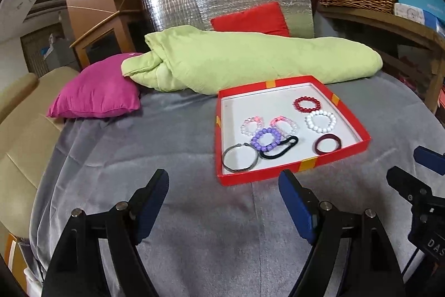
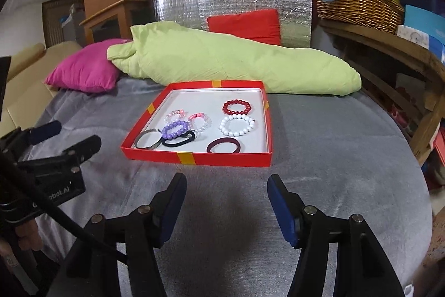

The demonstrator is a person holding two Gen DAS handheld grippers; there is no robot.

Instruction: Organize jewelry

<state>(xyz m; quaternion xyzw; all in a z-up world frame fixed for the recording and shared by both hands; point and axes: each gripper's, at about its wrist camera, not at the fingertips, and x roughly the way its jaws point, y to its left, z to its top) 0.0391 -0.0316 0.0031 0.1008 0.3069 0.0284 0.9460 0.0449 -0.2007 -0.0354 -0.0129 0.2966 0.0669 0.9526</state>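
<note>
A shallow red box lid (image 1: 300, 165) (image 2: 194, 158) lies on the grey blanket and holds several bracelets: red beads (image 1: 307, 104) (image 2: 237, 107), white beads (image 1: 320, 120) (image 2: 237, 125), purple beads (image 1: 266, 139) (image 2: 175, 128), two clear-pink ones (image 1: 251, 125), a silver bangle (image 1: 240, 161) (image 2: 147, 142), a black hair tie (image 1: 281, 148) (image 2: 179, 141) and a maroon band (image 1: 328, 144) (image 2: 224, 145). My left gripper (image 1: 224, 185) is open and empty, just short of the box's near edge. My right gripper (image 2: 226, 189) is open and empty, in front of the box.
A rolled green quilt (image 1: 250, 60) lies behind the box, with a magenta pillow (image 1: 97, 93) at left and a red pillow (image 1: 250, 18) against a silver foil panel. A wicker basket (image 2: 358, 4) sits on a wooden shelf at right. A beige sofa (image 1: 19, 116) is at left.
</note>
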